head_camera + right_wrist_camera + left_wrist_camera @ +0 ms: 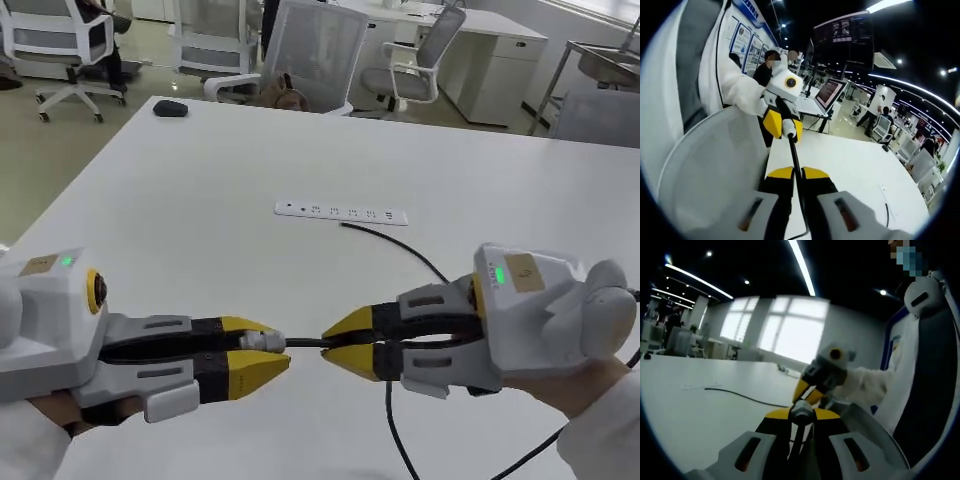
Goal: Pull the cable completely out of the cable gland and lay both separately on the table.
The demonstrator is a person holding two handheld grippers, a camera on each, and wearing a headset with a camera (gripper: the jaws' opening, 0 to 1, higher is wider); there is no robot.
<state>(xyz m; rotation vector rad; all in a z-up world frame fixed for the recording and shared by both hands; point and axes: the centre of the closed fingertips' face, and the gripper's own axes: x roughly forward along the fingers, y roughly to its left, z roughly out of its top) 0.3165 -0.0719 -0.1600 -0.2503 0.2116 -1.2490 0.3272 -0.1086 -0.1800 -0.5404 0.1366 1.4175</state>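
Observation:
Above the white table [200, 230], my left gripper [280, 346] is shut on a small grey-white cable gland [262, 342]. Facing it tip to tip, my right gripper [328, 343] is shut on the black cable [305, 342], which enters the gland across a short gap. Behind the right gripper the cable drops in a loop [393, 425] and runs off toward the back. In the left gripper view the gland [801, 412] sits between my yellow jaws, with the right gripper [809, 389] just beyond. In the right gripper view the cable [794, 150] leads straight to the gland [788, 128], held by the left gripper [783, 125].
A white power strip [341, 212] lies at the table's middle, and a black cable [400, 243] runs from near it toward my right hand. A dark mouse [170, 108] sits at the far left corner. Office chairs [312, 55] and desks stand beyond the table.

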